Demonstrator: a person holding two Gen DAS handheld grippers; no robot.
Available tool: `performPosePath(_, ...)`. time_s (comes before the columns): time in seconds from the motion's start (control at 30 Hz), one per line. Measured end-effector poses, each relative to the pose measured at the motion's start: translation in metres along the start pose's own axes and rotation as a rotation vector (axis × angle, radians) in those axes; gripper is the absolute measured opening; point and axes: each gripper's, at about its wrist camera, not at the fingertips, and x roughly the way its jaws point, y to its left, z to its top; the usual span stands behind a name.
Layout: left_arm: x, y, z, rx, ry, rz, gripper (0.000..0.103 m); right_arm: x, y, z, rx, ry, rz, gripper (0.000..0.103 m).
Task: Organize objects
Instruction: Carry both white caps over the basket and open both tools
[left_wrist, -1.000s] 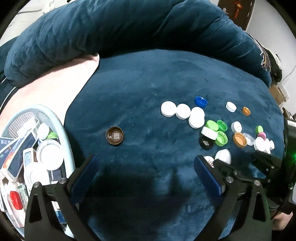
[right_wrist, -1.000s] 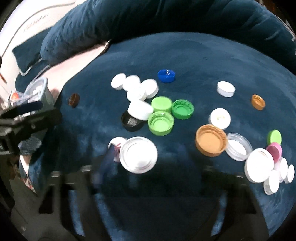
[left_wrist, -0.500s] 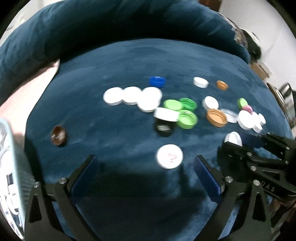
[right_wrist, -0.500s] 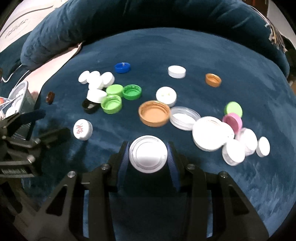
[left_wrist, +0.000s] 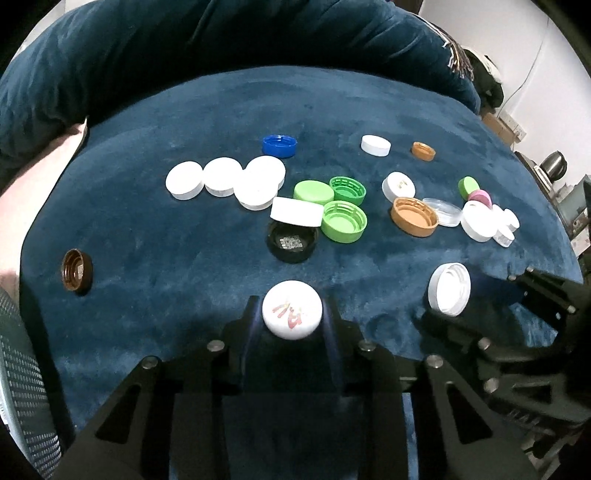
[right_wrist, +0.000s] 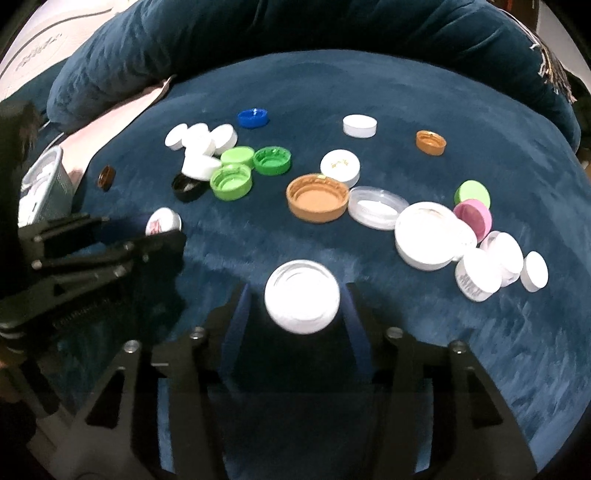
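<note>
Several bottle caps lie scattered on a dark blue plush cushion (left_wrist: 147, 229). My left gripper (left_wrist: 291, 314) is shut on a white cap with red print (left_wrist: 291, 309); that cap also shows in the right wrist view (right_wrist: 162, 220). My right gripper (right_wrist: 301, 301) is shut on a larger white lid (right_wrist: 302, 301), held underside up; the lid also shows in the left wrist view (left_wrist: 448, 283). Loose caps include a black cap (left_wrist: 293, 242), green caps (left_wrist: 343, 221), an orange lid (left_wrist: 414, 216), a blue cap (left_wrist: 279, 144) and a brown cap (left_wrist: 77, 272).
A mesh basket (right_wrist: 44, 184) with white lids stands at the left, its edge also in the left wrist view (left_wrist: 22, 387). A blue bolster (left_wrist: 221, 55) curves round the far side. A cluster of white and pink caps (right_wrist: 472, 236) lies at the right.
My left gripper swung right from the basket side and closed on the red-printed white cap. My right gripper closed on the larger white lid and holds it.
</note>
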Motion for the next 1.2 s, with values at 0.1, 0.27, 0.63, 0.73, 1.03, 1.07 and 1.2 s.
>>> performPosePath(0.1,-0.002,0.0,0.0,0.002,0.0,0.004,0.033,0.006,0.008,-0.006,-0.033,0.023,-0.026,0.054)
performPosePath(0.27,-0.013,0.006,-0.003,-0.019,-0.02,0.005,0.033,-0.003,0.012,-0.005,-0.051,-0.016,-0.008,0.041)
performPosePath(0.63,-0.055,0.038,-0.003,-0.103,-0.099,0.035,0.033,-0.02,0.036,0.012,-0.066,-0.076,0.032,0.041)
performPosePath(0.73,-0.07,0.055,-0.005,-0.148,-0.123,0.054,0.033,-0.022,0.048,0.021,-0.076,-0.09,0.054,0.041)
performPosePath(1.03,-0.122,0.117,-0.015,-0.269,-0.211,0.119,0.033,-0.034,0.111,0.043,-0.15,-0.13,0.147,0.041)
performPosePath(1.07,-0.131,0.126,-0.016,-0.287,-0.229,0.13,0.033,-0.034,0.114,0.044,-0.155,-0.131,0.157,0.041)
performPosePath(1.2,-0.167,0.168,-0.017,-0.369,-0.299,0.173,0.033,-0.035,0.146,0.059,-0.195,-0.139,0.203,0.041)
